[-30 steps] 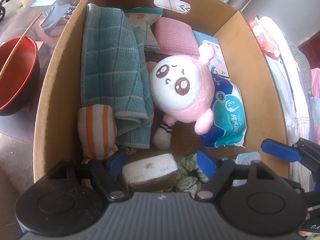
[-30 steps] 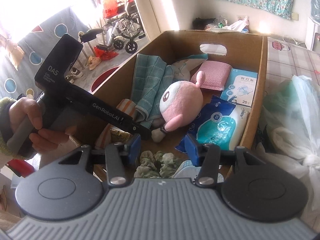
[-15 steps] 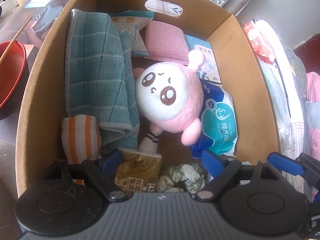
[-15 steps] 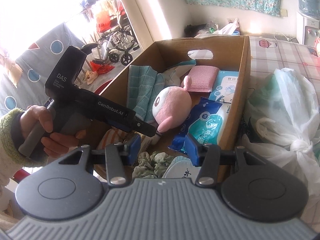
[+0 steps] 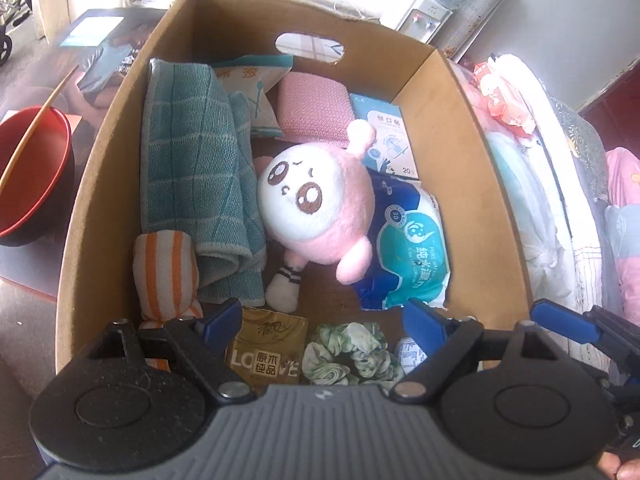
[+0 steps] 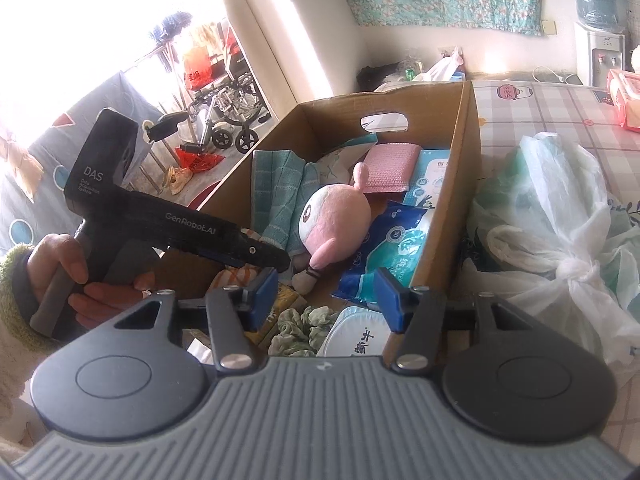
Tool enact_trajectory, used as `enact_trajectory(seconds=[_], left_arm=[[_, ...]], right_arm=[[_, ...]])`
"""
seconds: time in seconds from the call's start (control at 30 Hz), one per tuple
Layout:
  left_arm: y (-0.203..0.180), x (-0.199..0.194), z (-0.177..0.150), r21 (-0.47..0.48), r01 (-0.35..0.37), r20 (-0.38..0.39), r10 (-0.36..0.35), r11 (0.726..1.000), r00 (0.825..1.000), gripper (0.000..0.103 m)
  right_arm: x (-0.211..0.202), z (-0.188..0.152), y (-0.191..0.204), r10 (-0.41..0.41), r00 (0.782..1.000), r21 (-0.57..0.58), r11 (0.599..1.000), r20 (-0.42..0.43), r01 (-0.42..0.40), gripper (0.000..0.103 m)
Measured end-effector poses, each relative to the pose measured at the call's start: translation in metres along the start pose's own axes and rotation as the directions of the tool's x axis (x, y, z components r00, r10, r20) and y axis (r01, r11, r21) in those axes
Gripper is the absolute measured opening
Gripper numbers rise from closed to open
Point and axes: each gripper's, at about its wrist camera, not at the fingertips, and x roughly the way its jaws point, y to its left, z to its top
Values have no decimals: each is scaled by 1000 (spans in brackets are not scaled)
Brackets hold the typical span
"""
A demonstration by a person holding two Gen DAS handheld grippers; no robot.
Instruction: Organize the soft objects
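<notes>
- Blue-padded left gripper (image 5: 324,326) has just been widening its jaws; they are spread and grasp nothing, above a glossy gold tissue pack (image 5: 267,350) and a crinkled green scrunchie (image 5: 349,354).
- Right gripper (image 6: 326,294) has also just been widening, released, nothing pinched.
- Beyond the jaws, in the corrugated cardboard box (image 5: 472,184), lie a fuzzy round pink plush (image 5: 316,204), a ribbed teal towel (image 5: 196,168) and a crinkly wipes packet (image 5: 412,248).
</notes>
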Motion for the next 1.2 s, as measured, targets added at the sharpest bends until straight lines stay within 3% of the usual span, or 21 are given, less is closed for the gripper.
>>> enact_trajectory(seconds=[0.13, 0.2, 0.3, 0.4, 0.53, 0.63, 0.73, 0.87, 1.0, 1.1, 1.2], left_arm=[[-24, -36, -16, 57, -7, 129, -1, 998, 992, 91], [-37, -53, -28, 84, -19, 208, 1, 996, 978, 94], [-53, -77, -47, 119, -58, 324, 16, 991, 946, 100], [-66, -91, -68, 121, -94, 430, 33, 988, 902, 103], [-81, -90, -91, 115, -149, 497, 73, 982, 865, 103], [-91, -86, -107, 105, -194, 520, 112, 975, 847, 103], [-96, -83, -119, 113, -178, 515, 96, 977, 852, 103], [-100, -82, -131, 72, -185, 527, 120, 980, 842, 103], [-104, -84, -142, 46, -224, 563, 160, 973, 811, 103], [-107, -83, -145, -3, -281, 580, 230, 960, 781, 103], [-109, -79, -144, -5, -308, 563, 257, 951, 785, 103]], right_arm=[[-18, -10, -5, -37, 998, 34, 999, 49, 35, 69], [-28, -17, -8, -66, 994, 47, 997, 81, 63, 78], [-42, -25, -11, -112, 987, 53, 993, 118, 106, 84], [-52, -33, -12, -165, 976, 64, 985, 141, 157, 92], [-59, -45, -11, -235, 960, 77, 971, 153, 226, 102], [-64, -53, -9, -281, 947, 86, 959, 158, 270, 102], [-69, -60, -9, -312, 936, 95, 949, 162, 299, 102], [-71, -66, -11, -338, 931, 108, 939, 140, 325, 102], [-73, -69, -10, -348, 928, 112, 936, 132, 335, 102], [-72, -69, -8, -350, 928, 108, 935, 127, 337, 102], [-72, -70, -7, -349, 929, 104, 935, 123, 338, 102]])
